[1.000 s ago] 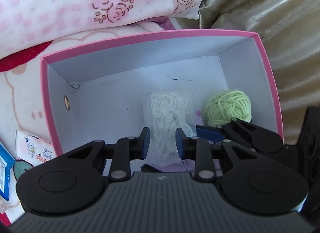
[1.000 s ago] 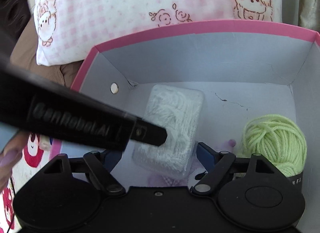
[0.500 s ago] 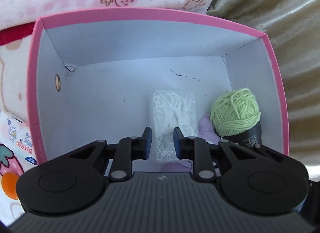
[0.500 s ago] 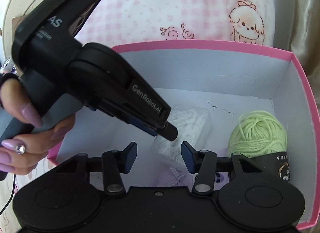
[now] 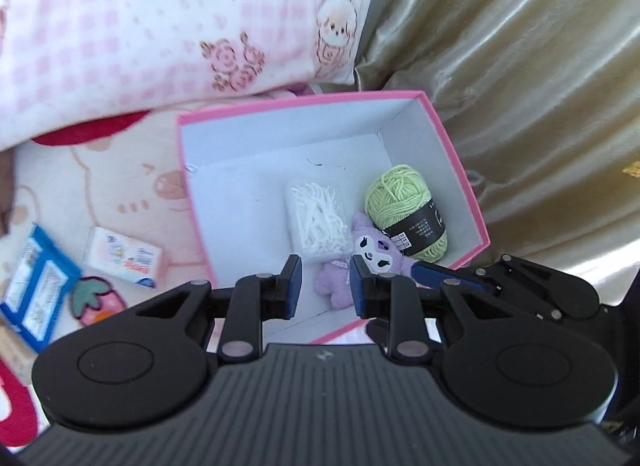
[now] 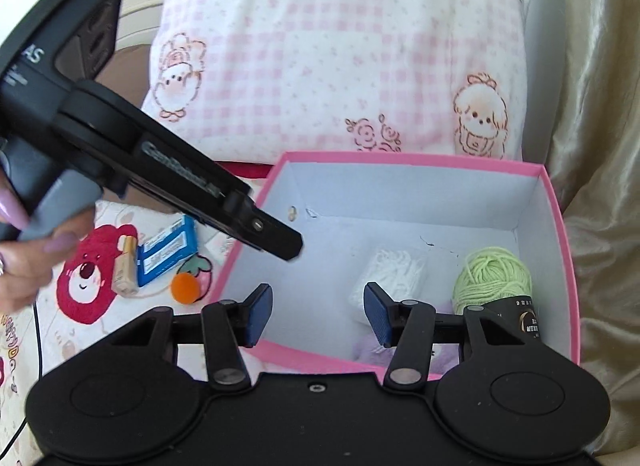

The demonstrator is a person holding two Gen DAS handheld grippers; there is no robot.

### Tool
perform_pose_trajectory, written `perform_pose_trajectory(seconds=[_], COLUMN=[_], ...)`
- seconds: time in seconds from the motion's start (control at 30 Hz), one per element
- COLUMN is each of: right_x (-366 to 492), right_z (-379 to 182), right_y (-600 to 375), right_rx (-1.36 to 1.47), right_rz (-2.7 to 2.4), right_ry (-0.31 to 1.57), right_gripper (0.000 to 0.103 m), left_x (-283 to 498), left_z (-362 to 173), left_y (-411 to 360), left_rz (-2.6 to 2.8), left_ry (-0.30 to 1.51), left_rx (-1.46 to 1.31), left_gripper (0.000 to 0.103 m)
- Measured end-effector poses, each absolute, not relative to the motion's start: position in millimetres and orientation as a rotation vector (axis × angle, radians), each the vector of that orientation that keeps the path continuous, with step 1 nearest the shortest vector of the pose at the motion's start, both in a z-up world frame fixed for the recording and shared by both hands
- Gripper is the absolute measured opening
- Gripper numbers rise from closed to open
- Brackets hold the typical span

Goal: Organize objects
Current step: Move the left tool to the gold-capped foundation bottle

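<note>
Black and blue-padded, the left gripper hangs just above the near rim of the pink box, its fingers moderately apart with nothing between them. The right gripper sits beside it over the same near wall, fingers spread wider and also empty.

Inside the box, nearest first, lie a purple plush toy, a clear packet of white picks touching it, and a ball of green yarn against the right wall. So three things look already put away, and the left half of the box floor is bare, leaving room for more.

Still out on the bed cover, left of the box, are a white tissue packet, a blue packet, a small beige tube beside it and an orange pompom. These seem to be what remains.

The box walls are tall, so anything going in must clear the pink rim first. Beyond, the checked pillow presses close to the far wall, and gold fabric crowds the right side; the open approach is from the left and front.
</note>
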State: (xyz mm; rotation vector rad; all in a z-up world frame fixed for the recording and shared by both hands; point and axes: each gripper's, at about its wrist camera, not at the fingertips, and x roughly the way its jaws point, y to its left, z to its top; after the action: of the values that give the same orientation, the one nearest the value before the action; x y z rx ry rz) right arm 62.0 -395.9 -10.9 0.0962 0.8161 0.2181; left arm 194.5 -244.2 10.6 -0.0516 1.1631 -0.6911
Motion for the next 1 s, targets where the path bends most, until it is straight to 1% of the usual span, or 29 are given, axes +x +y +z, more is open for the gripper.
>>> perform_pose_trajectory(seconds=[0.07, 0.27, 0.47, 0.53, 0.63, 0.83, 1.0], right_x=[56, 41, 37, 37, 41, 60, 91], right_z=[3, 41, 58, 61, 61, 50, 26], right_y=[-389, -361, -319, -304, -279, -235, -196], right_rx=[0.082, 0.082, 0.059, 0.049, 0.020, -0.039, -0.084], right_rz=[0.225, 0.290, 0.378, 0.414, 0.481, 0.578, 0.681], right_ry=[0.812, 0.783, 0.771, 0.769, 0.759, 0.777, 0.786], right_gripper=[0.062, 0.064, 0.066, 0.067, 0.070, 0.070, 0.070], left_x=[188, 168, 154, 150, 148, 160, 177], left_z=[30, 78, 95, 92, 80, 40, 2], left_y=[-224, -163, -107, -91, -68, -28, 1], left_rz=[-0.684, -0.633, -0.579, -0.564, -0.545, -0.514, -0.436], left_ry=[1.144, 1.086, 1.081, 1.083, 1.095, 1.167, 1.238], left_rx=[-0.046, -0.017, -0.005, -0.009, -0.031, -0.129, -0.180], left_gripper=[0.025, 0.026, 0.027, 0.032, 0.034, 0.035, 0.035])
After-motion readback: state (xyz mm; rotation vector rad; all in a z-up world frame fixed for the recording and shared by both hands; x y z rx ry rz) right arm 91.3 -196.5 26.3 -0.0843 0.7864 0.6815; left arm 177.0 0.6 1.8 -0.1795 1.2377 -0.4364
